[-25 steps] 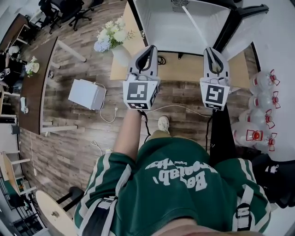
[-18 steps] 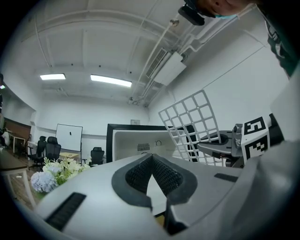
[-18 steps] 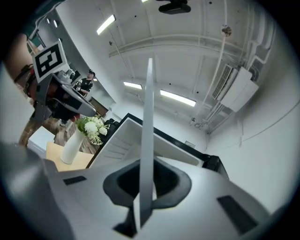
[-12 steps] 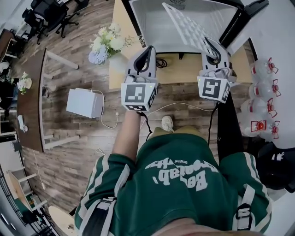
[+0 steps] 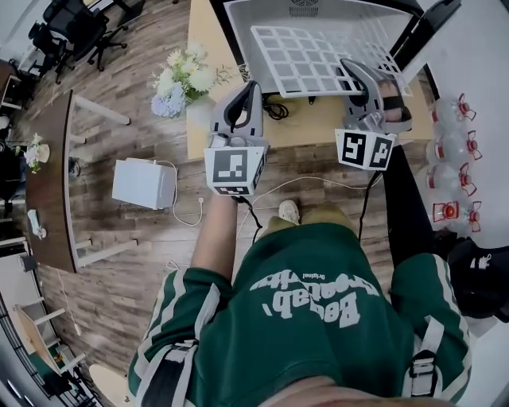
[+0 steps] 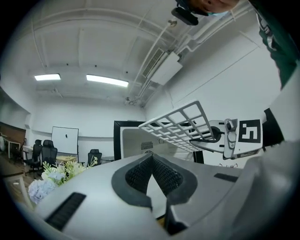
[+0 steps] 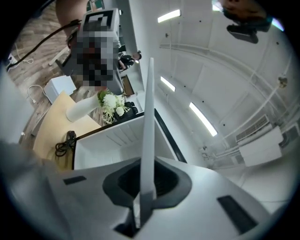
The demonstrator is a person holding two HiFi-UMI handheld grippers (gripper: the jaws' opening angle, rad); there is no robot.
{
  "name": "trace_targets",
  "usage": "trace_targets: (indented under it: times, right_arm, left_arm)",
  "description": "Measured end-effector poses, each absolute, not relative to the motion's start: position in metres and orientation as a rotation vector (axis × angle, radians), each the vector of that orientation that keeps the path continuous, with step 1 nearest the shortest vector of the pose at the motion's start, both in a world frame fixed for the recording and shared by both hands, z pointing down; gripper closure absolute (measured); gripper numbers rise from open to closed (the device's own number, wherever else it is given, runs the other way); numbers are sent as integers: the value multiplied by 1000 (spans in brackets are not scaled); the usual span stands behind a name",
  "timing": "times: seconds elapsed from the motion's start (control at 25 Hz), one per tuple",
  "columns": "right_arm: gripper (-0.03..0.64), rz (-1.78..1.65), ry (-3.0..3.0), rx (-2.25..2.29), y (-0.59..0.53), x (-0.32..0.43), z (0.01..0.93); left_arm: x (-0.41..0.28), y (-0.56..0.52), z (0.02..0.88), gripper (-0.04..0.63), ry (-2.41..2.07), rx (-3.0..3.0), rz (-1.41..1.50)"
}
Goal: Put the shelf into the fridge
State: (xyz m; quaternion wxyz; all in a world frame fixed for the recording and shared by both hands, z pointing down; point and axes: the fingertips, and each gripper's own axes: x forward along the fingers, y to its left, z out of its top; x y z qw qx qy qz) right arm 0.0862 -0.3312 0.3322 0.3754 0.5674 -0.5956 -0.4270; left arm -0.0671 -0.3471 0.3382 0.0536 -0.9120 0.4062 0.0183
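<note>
Right tongs [image 5: 355, 70] pinching wire shelf [image 5: 306, 57], turning it from edge-on to flat, readying fridge [image 5: 236, 28] insertion; left tongs [image 5: 251, 86] pressed together, empty.

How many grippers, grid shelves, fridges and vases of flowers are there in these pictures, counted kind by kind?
grippers: 2 (left gripper, right gripper)
grid shelf: 1
fridge: 1
vase of flowers: 1
total: 5
</note>
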Motion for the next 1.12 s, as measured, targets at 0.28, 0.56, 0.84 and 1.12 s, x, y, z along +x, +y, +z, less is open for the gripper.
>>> trace_targets:
  times: [0.28,0.56,0.84,1.12]
  right_arm:
    - [588,-1203,-1385,1367,-339,69,335]
    - [588,-1190,-1299,1295,-354,70,351]
    - [589,-1132,-1254,1262,-368,70,370]
    - [588,-1106,-1188,1275,-381,72,376]
  left_arm:
    - [-83,-347,344,595,1265,-2794,65]
    - [-95,-351,355,595,1317,-2787,42]
    - [-96,-352,354,595,1294,-2783,20]
    - [-94,-348,341,595,1268,-2782,63]
